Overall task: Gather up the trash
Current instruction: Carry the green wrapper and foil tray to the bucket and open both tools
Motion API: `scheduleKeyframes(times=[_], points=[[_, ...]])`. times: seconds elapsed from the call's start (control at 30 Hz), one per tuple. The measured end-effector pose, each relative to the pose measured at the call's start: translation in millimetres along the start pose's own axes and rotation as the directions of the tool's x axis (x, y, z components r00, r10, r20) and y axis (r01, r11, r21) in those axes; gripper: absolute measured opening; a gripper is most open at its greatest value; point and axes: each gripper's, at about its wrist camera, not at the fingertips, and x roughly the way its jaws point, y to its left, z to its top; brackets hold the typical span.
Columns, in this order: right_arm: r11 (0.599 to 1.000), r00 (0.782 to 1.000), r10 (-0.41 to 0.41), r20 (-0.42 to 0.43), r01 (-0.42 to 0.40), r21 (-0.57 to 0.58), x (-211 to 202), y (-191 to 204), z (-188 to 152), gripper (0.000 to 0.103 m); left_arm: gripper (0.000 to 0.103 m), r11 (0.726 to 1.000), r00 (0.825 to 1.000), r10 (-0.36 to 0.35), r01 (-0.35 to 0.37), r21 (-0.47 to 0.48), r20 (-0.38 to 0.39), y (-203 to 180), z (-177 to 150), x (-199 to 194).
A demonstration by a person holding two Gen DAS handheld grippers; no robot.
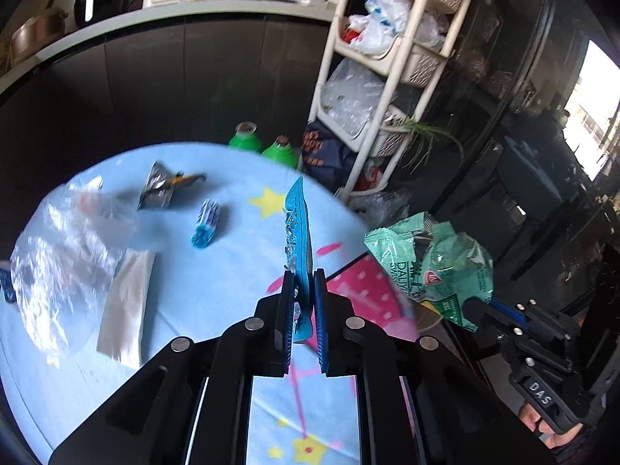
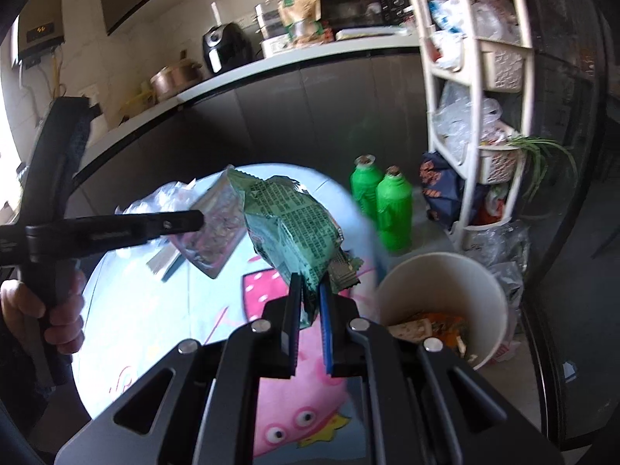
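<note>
My left gripper (image 1: 303, 275) is shut on a flat blue snack wrapper (image 1: 296, 224), seen edge-on and held above the round table (image 1: 217, 290). From the right wrist view the same wrapper (image 2: 217, 228) shows its silvery printed face. My right gripper (image 2: 310, 283) is shut on a crumpled green wrapper (image 2: 290, 224), also in the left wrist view (image 1: 434, 263), held just left of a white paper cup (image 2: 441, 294) with scraps inside. On the table lie a silver wrapper (image 1: 159, 188), a blue-white rolled wrapper (image 1: 205, 224), a clear plastic bag (image 1: 62, 263) and a white sleeve (image 1: 126, 302).
Two green bottles (image 2: 381, 203) stand on the floor past the table's far edge. A white basket shelf (image 1: 387, 58) full of plastic bags stands at the right. A dark counter (image 1: 155, 50) with kitchen appliances runs behind. A spider plant (image 2: 542, 155) hangs off the shelf.
</note>
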Motion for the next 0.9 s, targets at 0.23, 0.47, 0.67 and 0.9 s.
scheduleKeyframes(times=[0.23, 0.47, 0.67, 0.9], points=[[0.994, 0.996, -0.084, 0.041, 0.081, 0.066, -21, -46, 5, 0.01, 0.009, 0.994, 0.994, -0.106, 0.105, 0.032, 0.035, -46, 30, -1], [0.977, 0.987, -0.16, -0.015, 0.16, 0.142, -12, -99, -12, 0.01, 0.009, 0.979, 0.983, -0.182, 0.182, 0.09, -0.004, -97, 43, 31], [0.966, 0.98, -0.18, -0.089, 0.193, 0.173, 14, -128, -35, 0.01, 0.009, 0.974, 0.977, -0.198, 0.206, 0.096, -0.081, -123, 44, 80], [0.959, 0.974, -0.172, -0.146, 0.199, 0.203, 47, -149, -51, 0.015, 0.009, 0.973, 0.97, -0.178, 0.198, 0.115, -0.166, -137, 33, 127]])
